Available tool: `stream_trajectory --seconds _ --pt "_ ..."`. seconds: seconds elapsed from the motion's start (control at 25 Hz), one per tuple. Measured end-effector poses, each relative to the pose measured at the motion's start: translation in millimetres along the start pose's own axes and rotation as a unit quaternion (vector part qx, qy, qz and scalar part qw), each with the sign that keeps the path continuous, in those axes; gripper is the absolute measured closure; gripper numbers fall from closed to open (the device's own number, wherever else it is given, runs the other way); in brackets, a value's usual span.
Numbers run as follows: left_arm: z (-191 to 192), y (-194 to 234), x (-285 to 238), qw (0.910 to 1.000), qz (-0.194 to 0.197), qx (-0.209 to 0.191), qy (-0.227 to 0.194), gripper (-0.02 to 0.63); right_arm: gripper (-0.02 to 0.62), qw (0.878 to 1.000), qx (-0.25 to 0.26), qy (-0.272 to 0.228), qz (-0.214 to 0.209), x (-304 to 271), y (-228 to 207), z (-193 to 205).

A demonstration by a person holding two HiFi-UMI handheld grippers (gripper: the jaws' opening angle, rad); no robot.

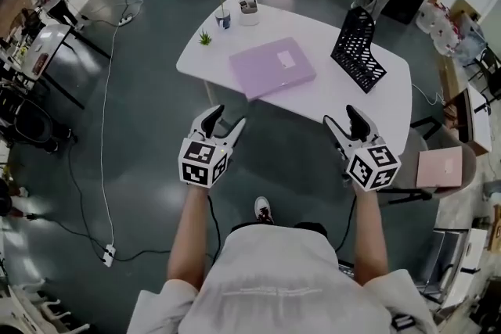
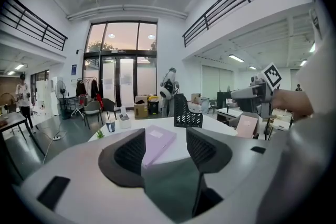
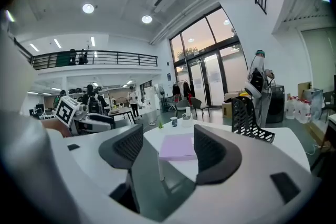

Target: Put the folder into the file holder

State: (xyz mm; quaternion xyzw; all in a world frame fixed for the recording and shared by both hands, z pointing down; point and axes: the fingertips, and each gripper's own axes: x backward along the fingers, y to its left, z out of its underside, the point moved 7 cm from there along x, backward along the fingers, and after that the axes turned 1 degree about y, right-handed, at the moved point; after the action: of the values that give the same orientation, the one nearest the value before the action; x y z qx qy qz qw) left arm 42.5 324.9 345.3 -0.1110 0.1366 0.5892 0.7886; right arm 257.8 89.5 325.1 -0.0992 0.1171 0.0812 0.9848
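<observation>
A lilac folder (image 1: pixel 272 66) lies flat on the white table (image 1: pixel 313 102), near its middle. The black mesh file holder (image 1: pixel 357 51) stands upright to the folder's right. Both grippers hover over the floor, short of the table's near edge. My left gripper (image 1: pixel 225 121) is open and empty, below the folder. My right gripper (image 1: pixel 344 123) is open and empty too, below the file holder. In the left gripper view the folder (image 2: pixel 159 142) shows between the jaws with the holder (image 2: pixel 187 113) behind. The right gripper view has the folder (image 3: pixel 179 146) between its jaws and the holder (image 3: pixel 251 120) at right.
A cup (image 1: pixel 223 16), a white pot (image 1: pixel 249 10) and a small green plant (image 1: pixel 205 37) stand at the table's far left end. A chair holding a pink folder (image 1: pixel 440 167) sits at the right. Cables (image 1: pixel 102 152) run over the floor at left.
</observation>
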Motion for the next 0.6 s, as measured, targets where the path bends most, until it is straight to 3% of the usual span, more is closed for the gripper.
stream_trajectory --seconds 0.2,0.6 --pt "10.6 30.5 -28.1 0.9996 0.018 0.014 0.018 0.347 0.282 0.999 -0.021 0.048 0.006 -37.8 2.8 21.7" --pt "26.4 73.5 -87.4 0.9968 0.037 0.024 0.067 0.347 0.282 0.986 -0.151 0.062 0.015 -113.3 -31.8 44.4"
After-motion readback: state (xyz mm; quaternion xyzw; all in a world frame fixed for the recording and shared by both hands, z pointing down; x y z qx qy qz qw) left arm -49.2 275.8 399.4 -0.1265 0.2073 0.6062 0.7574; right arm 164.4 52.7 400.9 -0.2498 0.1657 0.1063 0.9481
